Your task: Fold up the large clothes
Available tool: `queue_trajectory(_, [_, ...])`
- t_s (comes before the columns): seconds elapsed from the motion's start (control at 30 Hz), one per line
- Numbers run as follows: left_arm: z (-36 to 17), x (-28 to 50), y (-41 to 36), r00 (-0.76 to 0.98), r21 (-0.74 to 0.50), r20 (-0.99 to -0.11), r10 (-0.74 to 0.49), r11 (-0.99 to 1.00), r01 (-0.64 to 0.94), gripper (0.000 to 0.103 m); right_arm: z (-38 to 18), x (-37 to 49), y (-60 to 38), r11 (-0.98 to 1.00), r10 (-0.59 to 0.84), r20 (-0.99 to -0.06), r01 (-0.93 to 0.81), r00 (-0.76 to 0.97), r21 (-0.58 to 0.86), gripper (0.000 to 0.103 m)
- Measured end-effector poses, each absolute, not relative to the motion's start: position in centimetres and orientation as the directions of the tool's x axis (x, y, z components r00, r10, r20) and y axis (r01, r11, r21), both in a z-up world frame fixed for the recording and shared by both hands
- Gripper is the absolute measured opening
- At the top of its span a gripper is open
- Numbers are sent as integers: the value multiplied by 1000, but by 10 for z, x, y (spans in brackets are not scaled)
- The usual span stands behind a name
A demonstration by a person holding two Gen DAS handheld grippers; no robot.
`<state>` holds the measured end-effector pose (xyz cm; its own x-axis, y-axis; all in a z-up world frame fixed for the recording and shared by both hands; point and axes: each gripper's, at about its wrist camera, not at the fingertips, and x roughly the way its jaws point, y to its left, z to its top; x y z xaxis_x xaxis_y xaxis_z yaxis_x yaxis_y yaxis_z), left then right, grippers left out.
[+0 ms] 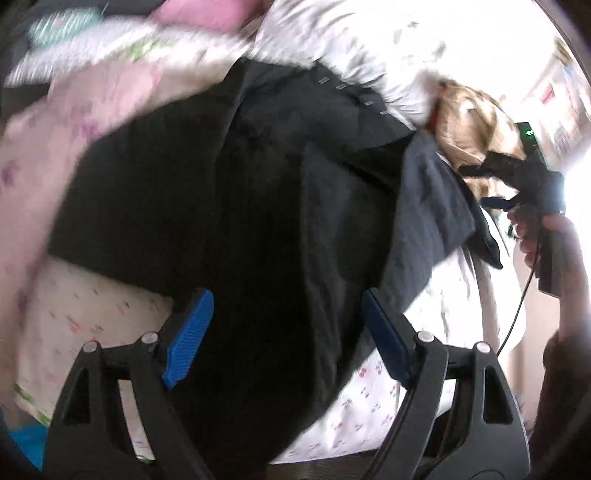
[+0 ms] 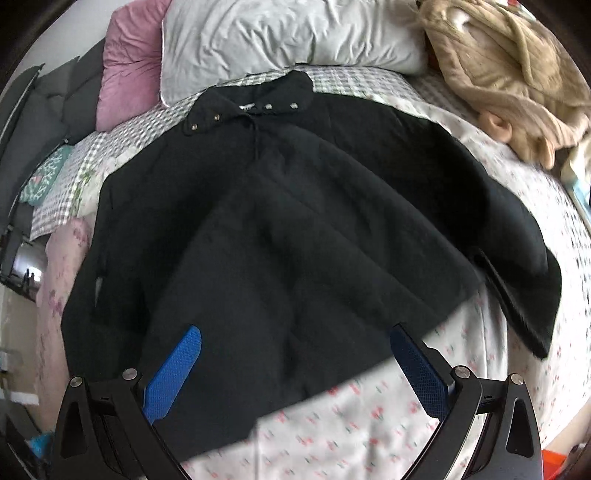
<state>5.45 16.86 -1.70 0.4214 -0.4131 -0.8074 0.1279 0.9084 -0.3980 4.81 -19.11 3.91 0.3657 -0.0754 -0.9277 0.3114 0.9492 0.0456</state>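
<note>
A large black coat (image 2: 295,229) lies spread flat across the flowered bedsheet (image 2: 351,424), its snap-studded collar (image 2: 251,105) up near the grey pillow (image 2: 280,33), with a pink cushion (image 2: 127,70) to the left and a beige fleece garment (image 2: 509,70) heaped to the right. The left gripper (image 1: 286,332) hangs over the coat's lower part with its blue pads (image 1: 190,332) spread wide, gripping nothing. The right gripper (image 2: 299,369) likewise stands released above the hem, jaws wide apart and empty.
</note>
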Motion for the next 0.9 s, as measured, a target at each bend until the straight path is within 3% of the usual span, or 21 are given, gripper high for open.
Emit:
queue_trajectory(0.3, [-39, 81, 161, 375, -399, -845, -381, 916, 30, 82, -1, 150, -180, 899, -221, -938, 429, 267, -90, 99])
queue_trajectory(0.37, [-39, 81, 160, 368, -409, -844, -390, 912, 29, 80, -17, 157, -182, 887, -239, -945, 446, 223, -119, 86])
queue_trajectory(0.4, [-38, 82, 161, 368, -415, -841, -397, 909, 32, 78, -22, 158, -183, 886, -230, -950, 449, 211, -115, 70])
queue_trajectory(0.43, [-37, 82, 162, 370, -418, -838, -401, 908, 35, 77, -32, 156, -187, 887, -196, -962, 452, 191, -90, 43])
queue_trajectory(0.5, [-36, 81, 161, 368, -423, -834, -411, 905, 50, 67, -41, 149, -192, 890, -138, -974, 455, 182, -41, 11])
queue_trajectory(0.53, [-37, 80, 160, 363, -425, -833, -417, 903, 61, 62, -39, 140, -196, 893, -126, -969, 449, 212, -19, 9])
queue_trajectory(0.6, [-38, 80, 155, 344, -436, -831, -436, 896, 84, 41, -30, 122, -200, 912, -144, -958, 408, 249, -31, 7])
queue_trajectory(0.7, [-40, 76, 150, 308, -466, -821, -481, 876, 127, 20, -11, 88, -206, 933, -168, -945, 355, 281, -61, 6])
queue_trajectory(0.9, [-36, 51, 142, 277, -476, -803, -528, 848, 235, 9, 30, -23, -252, 936, -188, -923, 346, 334, -65, 5])
